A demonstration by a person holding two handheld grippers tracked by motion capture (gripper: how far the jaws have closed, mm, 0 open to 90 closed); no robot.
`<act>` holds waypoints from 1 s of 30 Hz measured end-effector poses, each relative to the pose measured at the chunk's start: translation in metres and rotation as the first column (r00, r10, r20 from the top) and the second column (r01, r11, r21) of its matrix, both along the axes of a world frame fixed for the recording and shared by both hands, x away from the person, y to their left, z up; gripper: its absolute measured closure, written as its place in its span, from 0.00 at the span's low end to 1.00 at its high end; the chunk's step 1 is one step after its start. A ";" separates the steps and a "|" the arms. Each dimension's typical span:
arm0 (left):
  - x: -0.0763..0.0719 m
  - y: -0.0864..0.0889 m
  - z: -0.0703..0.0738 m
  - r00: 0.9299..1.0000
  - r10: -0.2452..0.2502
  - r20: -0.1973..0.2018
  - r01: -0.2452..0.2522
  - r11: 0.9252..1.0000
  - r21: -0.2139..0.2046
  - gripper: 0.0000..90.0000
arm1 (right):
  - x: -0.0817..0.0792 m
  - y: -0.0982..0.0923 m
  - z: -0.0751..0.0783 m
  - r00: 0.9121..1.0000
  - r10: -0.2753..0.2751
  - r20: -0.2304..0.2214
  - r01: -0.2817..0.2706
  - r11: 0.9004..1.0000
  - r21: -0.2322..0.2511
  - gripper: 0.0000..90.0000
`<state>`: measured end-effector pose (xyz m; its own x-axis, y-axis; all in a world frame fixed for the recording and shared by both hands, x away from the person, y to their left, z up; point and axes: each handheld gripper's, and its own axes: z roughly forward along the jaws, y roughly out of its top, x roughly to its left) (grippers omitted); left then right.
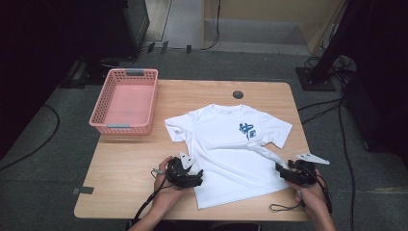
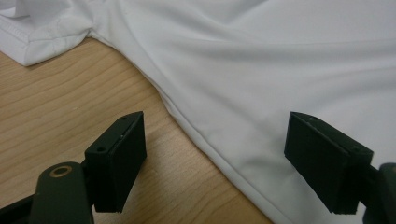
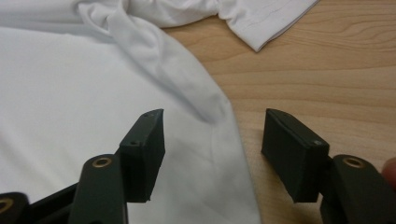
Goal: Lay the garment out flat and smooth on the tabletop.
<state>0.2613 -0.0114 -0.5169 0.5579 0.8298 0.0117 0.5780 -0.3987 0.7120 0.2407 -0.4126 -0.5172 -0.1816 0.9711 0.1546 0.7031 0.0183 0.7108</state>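
Tabletop: T-shirt [image 2: 280, 70] side hems between both grippers' parted fingers [image 3: 144, 154].

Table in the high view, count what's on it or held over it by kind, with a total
T-shirt, white with a blue print: 1
Basket, pink plastic: 1
Grippers, black, hand-held, left gripper and right gripper: 2
Total: 4

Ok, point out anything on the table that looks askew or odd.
The white T-shirt lies at a slant, and a raised fold runs from its chest print toward the right gripper. The pink basket sits normally.
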 end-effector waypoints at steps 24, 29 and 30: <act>0.005 0.047 0.002 0.998 -0.064 -0.029 0.065 0.998 0.001 0.23 | -0.051 0.049 0.003 0.973 0.232 -0.017 -0.232 0.969 -0.080 0.37; 0.006 0.058 0.002 0.997 -0.066 -0.031 0.066 0.998 0.001 0.23 | -0.055 0.059 0.004 0.960 0.280 -0.020 -0.281 0.957 -0.077 0.36; 0.006 0.058 0.002 0.997 -0.066 -0.031 0.066 0.998 0.001 0.23 | -0.055 0.059 0.004 0.960 0.280 -0.020 -0.281 0.957 -0.077 0.36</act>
